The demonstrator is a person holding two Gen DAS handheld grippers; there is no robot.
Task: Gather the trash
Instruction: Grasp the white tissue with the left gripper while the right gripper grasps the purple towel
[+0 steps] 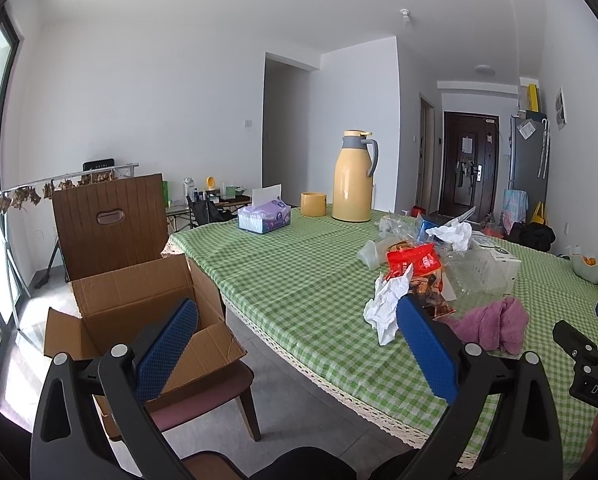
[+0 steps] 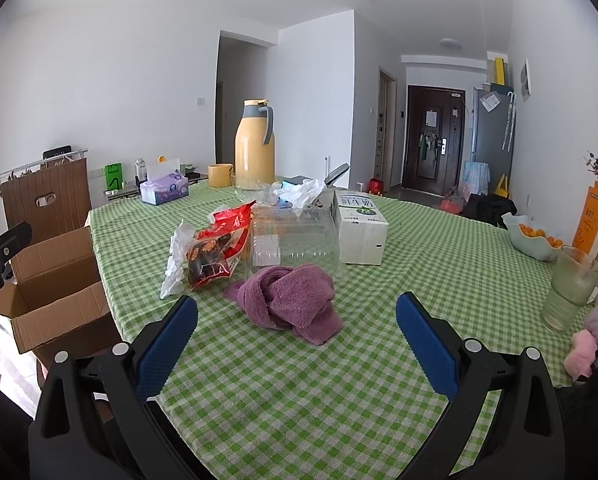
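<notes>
Trash is heaped mid-table on the green checked cloth (image 2: 439,280): a red snack wrapper (image 2: 219,244), crumpled white paper (image 2: 175,260), a clear plastic clamshell (image 2: 295,240), a white carton (image 2: 359,228) and more white tissue (image 2: 303,192). In the left wrist view the same wrapper (image 1: 415,260) and crumpled paper (image 1: 383,308) lie right of an open cardboard box (image 1: 139,304) that rests on a chair. My left gripper (image 1: 295,316) hangs open over the table's left edge, holding nothing. My right gripper (image 2: 295,312) is open just short of a purple towel (image 2: 295,300).
At the table's far end stand a yellow thermos (image 2: 255,144), a yellow cup (image 2: 220,175) and a tissue box (image 2: 163,190). To the right are a bowl of oranges (image 2: 535,240) and a glass jug (image 2: 571,288). A brown chair (image 1: 215,392) holds the box.
</notes>
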